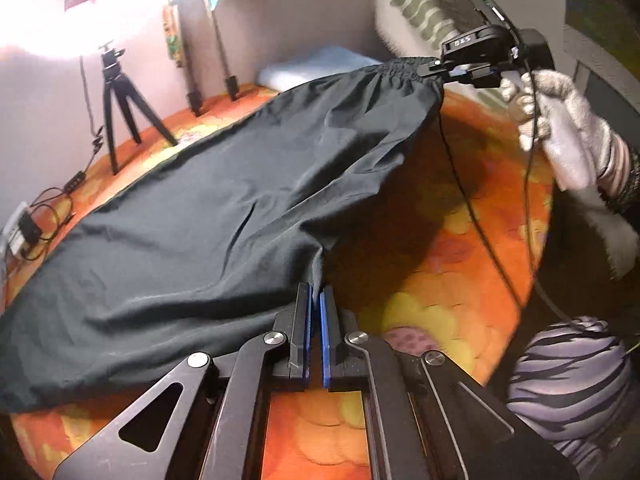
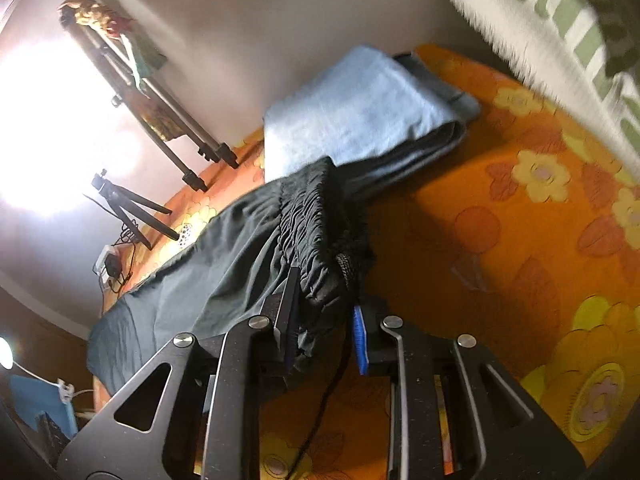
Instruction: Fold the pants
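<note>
Dark pants [image 1: 208, 216] lie lengthwise across the orange flowered tabletop [image 1: 460, 288], with one edge lifted off it. My left gripper [image 1: 316, 300] is shut on a fold of the pants' near edge. My right gripper [image 1: 434, 69] is shut on the gathered elastic waistband [image 1: 400, 70] and holds it up above the table at the far right. In the right wrist view the waistband [image 2: 316, 232] bunches between that gripper's fingers [image 2: 326, 300], and the pants' legs [image 2: 192, 280] trail away to the left on the table.
A folded light blue cloth [image 2: 360, 112] lies at the back of the table by the wall. A small black tripod [image 1: 120, 104] and taller tripod legs [image 1: 208, 84] stand at the back left. Cables and a charger [image 1: 24, 232] sit at the left edge. A striped towel [image 2: 560, 20] hangs at the right.
</note>
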{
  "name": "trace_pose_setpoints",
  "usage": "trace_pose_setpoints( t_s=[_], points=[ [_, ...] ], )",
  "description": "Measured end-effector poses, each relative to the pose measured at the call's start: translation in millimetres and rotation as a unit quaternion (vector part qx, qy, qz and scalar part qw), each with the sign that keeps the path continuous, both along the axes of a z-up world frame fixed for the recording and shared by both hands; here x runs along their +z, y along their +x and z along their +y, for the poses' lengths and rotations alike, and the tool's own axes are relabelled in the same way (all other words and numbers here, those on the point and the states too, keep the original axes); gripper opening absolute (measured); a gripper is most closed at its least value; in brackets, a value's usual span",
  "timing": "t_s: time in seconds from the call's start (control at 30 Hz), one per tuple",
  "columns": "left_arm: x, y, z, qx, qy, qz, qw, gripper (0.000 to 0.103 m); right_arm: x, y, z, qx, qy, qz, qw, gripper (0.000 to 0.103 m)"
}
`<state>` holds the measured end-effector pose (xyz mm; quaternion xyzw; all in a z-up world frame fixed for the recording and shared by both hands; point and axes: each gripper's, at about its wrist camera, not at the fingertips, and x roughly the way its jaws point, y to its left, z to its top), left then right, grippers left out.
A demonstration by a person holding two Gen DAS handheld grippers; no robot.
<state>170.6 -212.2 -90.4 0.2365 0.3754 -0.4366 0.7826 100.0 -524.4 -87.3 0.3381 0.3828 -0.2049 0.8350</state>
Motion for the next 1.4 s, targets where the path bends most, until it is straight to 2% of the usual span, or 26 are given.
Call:
trace_pose_setpoints(
  t_s=[0.17,0.33,0.4,0.43,0.5,0.57,0.63,0.73,0.8,0.87,0.97,1.17,1.27,1.4],
  points=[
    [9,-22,-15,-0.040,-0.022,0.023,0.9987,0.002,18,-35,-12,-0.025,-0.035,-0.004,0.999,0.021],
    [14,-37,-39,-0.074,-0.042,0.045,0.9954,0.003,19,-71,-37,-0.058,-0.056,0.022,0.997,0.021],
    [12,-37,-45,-0.079,-0.028,0.047,0.9954,0.004,15,-78,-46,-0.064,-0.050,0.035,0.996,0.021],
    [10,-36,-47,-0.077,-0.025,0.054,0.9953,0.008,12,-78,-48,-0.058,-0.045,0.042,0.996,0.021],
    [12,-33,-41,-0.068,-0.029,0.059,0.9955,0.017,8,-77,-49,-0.043,-0.039,0.063,0.996,0.024],
    [19,-30,-29,-0.056,-0.032,0.061,0.9960,0.019,10,-75,-48,-0.030,-0.041,0.080,0.996,0.029],
    [27,-21,-9,-0.034,-0.043,0.062,0.9966,0.024,22,-76,-42,-0.033,-0.069,0.083,0.994,0.032],
    [42,-6,29,0.015,-0.067,0.059,0.9959,0.034,48,-72,-28,-0.023,-0.118,0.075,0.990,0.033],
    [49,3,56,0.053,-0.071,0.041,0.9952,0.034,66,-64,-13,0.002,-0.131,0.059,0.990,0.038],
    [52,13,87,0.094,-0.079,0.041,0.9915,0.034,81,-51,7,0.032,-0.148,0.050,0.987,0.043],
    [54,34,141,0.169,-0.091,0.046,0.9803,0.034,101,-21,47,0.092,-0.168,0.032,0.981,0.043],
    [56,60,228,0.272,-0.092,0.032,0.9574,0.034,117,46,129,0.200,-0.169,-0.004,0.965,0.043],
    [56,77,274,0.326,-0.105,0.035,0.9389,0.034,119,82,170,0.245,-0.163,-0.016,0.956,0.043],
    [53,101,325,0.381,-0.124,0.034,0.9154,0.034,125,135,234,0.313,-0.164,-0.035,0.935,0.043]
  ],
)
